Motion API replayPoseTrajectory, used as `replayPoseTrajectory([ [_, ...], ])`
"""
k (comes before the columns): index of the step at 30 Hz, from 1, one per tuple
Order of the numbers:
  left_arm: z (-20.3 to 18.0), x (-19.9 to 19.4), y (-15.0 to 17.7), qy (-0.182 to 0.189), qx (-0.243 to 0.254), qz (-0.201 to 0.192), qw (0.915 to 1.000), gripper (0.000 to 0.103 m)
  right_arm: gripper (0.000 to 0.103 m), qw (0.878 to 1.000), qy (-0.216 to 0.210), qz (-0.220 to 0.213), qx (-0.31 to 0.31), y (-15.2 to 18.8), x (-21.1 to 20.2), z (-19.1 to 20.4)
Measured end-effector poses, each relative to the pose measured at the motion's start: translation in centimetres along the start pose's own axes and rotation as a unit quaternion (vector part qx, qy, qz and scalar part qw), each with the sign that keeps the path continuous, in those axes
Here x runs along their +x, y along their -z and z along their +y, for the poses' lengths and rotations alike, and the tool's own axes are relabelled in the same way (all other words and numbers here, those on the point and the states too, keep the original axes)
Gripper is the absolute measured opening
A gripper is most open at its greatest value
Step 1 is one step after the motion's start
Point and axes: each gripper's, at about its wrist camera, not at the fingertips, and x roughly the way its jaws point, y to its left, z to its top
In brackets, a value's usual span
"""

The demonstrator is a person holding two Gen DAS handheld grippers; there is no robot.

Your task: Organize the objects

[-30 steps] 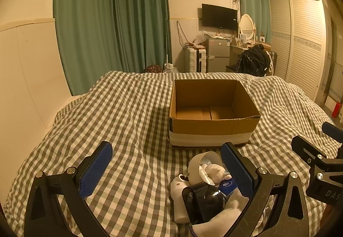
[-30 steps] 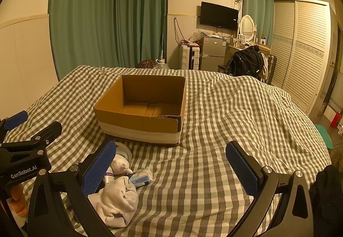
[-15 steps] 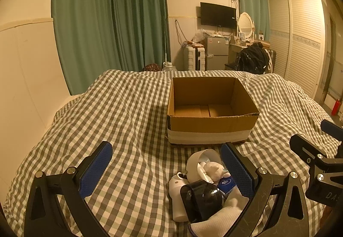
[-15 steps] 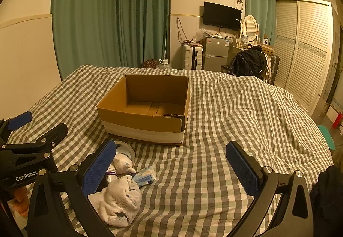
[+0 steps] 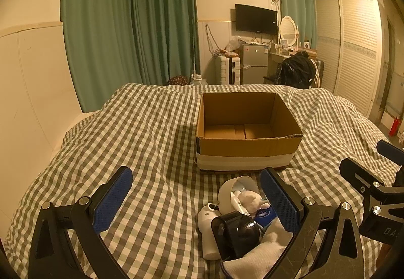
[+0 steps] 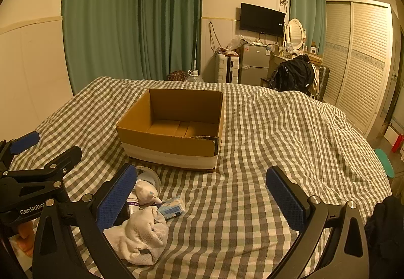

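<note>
An open cardboard box (image 5: 248,132) sat empty on the bed's checked quilt (image 5: 151,142), its lower band wrapped in pale tape. Just in front of it, apart from its near wall, lay a small heap of things: a roll of white tape (image 5: 236,187) tilted on its side, a small white plush toy (image 5: 250,199) resting against the roll, a white bottle (image 5: 208,226) lying flat, a glossy black object (image 5: 237,231) whose kind could not be told, a small blue and white packet (image 6: 173,207), and a white sock (image 6: 141,236) crumpled nearest the cameras.

The left tongs (image 5: 197,200) hovered low over the quilt with their blue pads wide apart, holding nothing; the right pad stood just beside the heap. The right tongs (image 6: 202,199) were likewise spread wide and empty, their left pad over the edge of the heap, the rest of the gap above bare quilt.

Beyond the bed hung green curtains (image 6: 131,16).
</note>
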Motion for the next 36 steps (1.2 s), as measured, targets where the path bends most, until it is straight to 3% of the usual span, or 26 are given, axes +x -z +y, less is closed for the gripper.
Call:
replayPoseTrajectory([
  [9, 0.4, -1.6, -0.6, 0.001, 0.0, -0.01, 1.0, 0.103, 0.103, 1.0, -0.002, -0.01, -0.009, -0.9, -1.6, 0.8],
  [22, 1.8, -1.9, 0.9, 0.006, 0.005, 0.02, 0.9998, 0.103, 0.103, 0.999, -0.029, 0.014, -0.017, -0.6, -2.8, 1.3],
  [32, 2.8, 1.4, 3.9, -0.013, 0.006, 0.086, 0.9962, 0.103, 0.103, 0.99, -0.082, 0.117, -0.018, 3.6, 1.8, 2.8],
  [36, 2.8, 2.8, 4.8, -0.015, 0.005, 0.102, 0.9947, 0.103, 0.096, 0.983, -0.097, 0.156, -0.019, 5.7, 4.5, 3.8],
])
